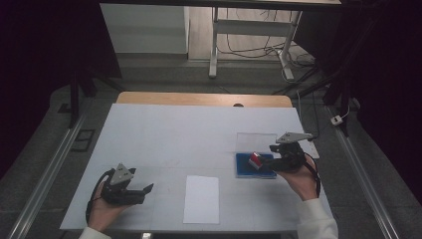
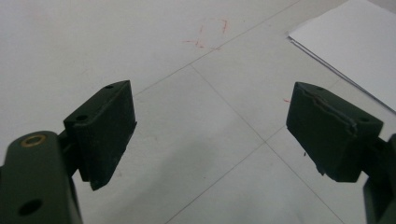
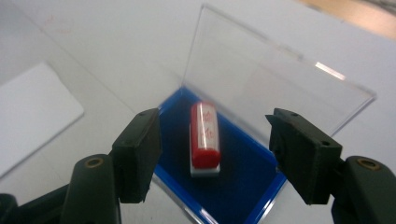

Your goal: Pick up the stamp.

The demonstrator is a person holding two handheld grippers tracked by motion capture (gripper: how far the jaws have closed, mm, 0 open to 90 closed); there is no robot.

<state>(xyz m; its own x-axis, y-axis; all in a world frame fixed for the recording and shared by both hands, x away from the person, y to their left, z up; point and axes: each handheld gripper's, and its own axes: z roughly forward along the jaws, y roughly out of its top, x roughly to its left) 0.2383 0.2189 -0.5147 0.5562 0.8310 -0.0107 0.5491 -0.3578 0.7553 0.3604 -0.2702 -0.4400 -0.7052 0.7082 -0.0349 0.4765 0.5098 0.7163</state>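
A blue-lined case [image 1: 255,167] [image 3: 233,182] with a clear lid [image 3: 261,74] standing up lies on the white table at the right. Inside it rests a red stamp with a white base [image 1: 256,160] [image 3: 205,139]. My right gripper [image 1: 266,157] [image 3: 215,151] hovers over the case with its jaws wide apart on either side of the stamp, not touching it. My left gripper [image 1: 148,190] [image 2: 210,135] rests low over the bare table at the front left, open with nothing between its jaws.
A white sheet of paper [image 1: 201,198] [image 2: 355,42] [image 3: 32,112] lies near the front edge between the two hands. The wooden table edge [image 1: 204,98] runs along the back. Faint red marks [image 2: 205,35] show on the table cover.
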